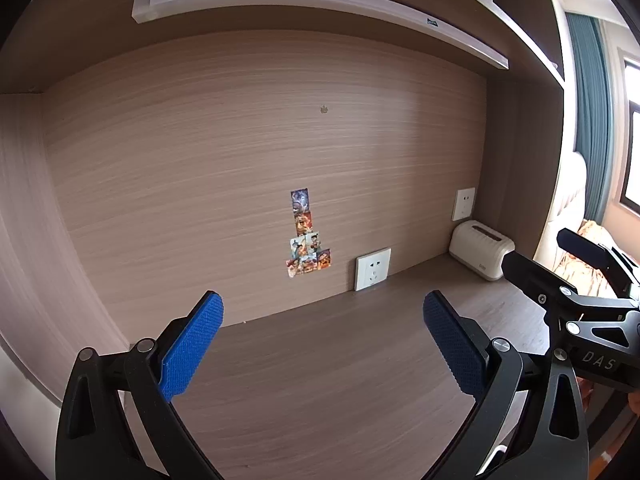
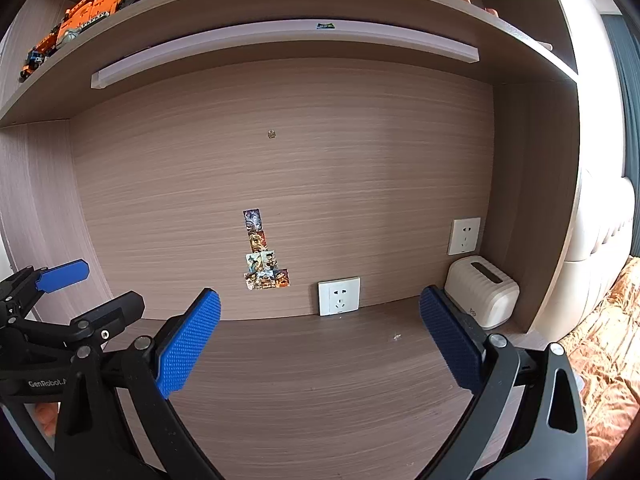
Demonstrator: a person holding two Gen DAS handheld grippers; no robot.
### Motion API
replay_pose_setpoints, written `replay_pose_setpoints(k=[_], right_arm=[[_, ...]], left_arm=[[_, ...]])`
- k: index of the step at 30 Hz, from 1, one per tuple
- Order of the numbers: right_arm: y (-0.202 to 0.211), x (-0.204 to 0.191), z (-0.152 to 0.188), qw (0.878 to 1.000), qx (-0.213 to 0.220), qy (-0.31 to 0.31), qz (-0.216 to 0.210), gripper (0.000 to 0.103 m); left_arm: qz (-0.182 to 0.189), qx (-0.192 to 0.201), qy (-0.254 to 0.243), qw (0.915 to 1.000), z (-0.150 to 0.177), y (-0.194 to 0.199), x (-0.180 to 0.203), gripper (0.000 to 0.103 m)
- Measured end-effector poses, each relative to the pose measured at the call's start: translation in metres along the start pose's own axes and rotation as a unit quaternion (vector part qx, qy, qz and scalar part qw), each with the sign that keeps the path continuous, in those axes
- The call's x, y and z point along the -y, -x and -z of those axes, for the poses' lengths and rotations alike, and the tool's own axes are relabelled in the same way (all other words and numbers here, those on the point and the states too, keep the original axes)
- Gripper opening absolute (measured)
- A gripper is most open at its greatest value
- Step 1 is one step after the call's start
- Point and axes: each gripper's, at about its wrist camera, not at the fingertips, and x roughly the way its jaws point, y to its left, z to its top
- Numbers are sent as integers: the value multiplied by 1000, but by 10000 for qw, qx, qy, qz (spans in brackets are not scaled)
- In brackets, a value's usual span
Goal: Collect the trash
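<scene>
Both claws, left (image 1: 323,344) and right (image 2: 320,340), agape above desk (image 2: 320,380).

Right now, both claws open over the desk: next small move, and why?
Probably ease the right claw forward and down toward the small pale speck on the desk. It's the only trash-like bit visible, and both claws hold nothing; the left claw can wait.

Left gripper (image 1: 323,344) held above wooden desk (image 1: 340,360), blue pads (image 1: 192,348) spread wide, nothing between them. Right gripper (image 1: 536,258) pokes in along the right edge, fingers apart. Cream tissue box (image 1: 481,249) in back right corner of the desk, touching the back panel. Two white sockets (image 1: 373,268) on back panel, stickers (image 1: 306,236) left of them. Light bar (image 1: 320,4) under upper shelf. Teal curtain (image 1: 592,120) far right.
</scene>
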Motion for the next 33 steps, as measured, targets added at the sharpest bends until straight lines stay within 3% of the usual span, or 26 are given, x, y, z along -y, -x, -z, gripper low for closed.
replay_pose_setpoints(k=[33], right_arm=[[1, 10, -3, 10000, 24, -34, -49, 99]], left_arm=[[67, 5, -9, 10000, -7, -10, 4, 98]])
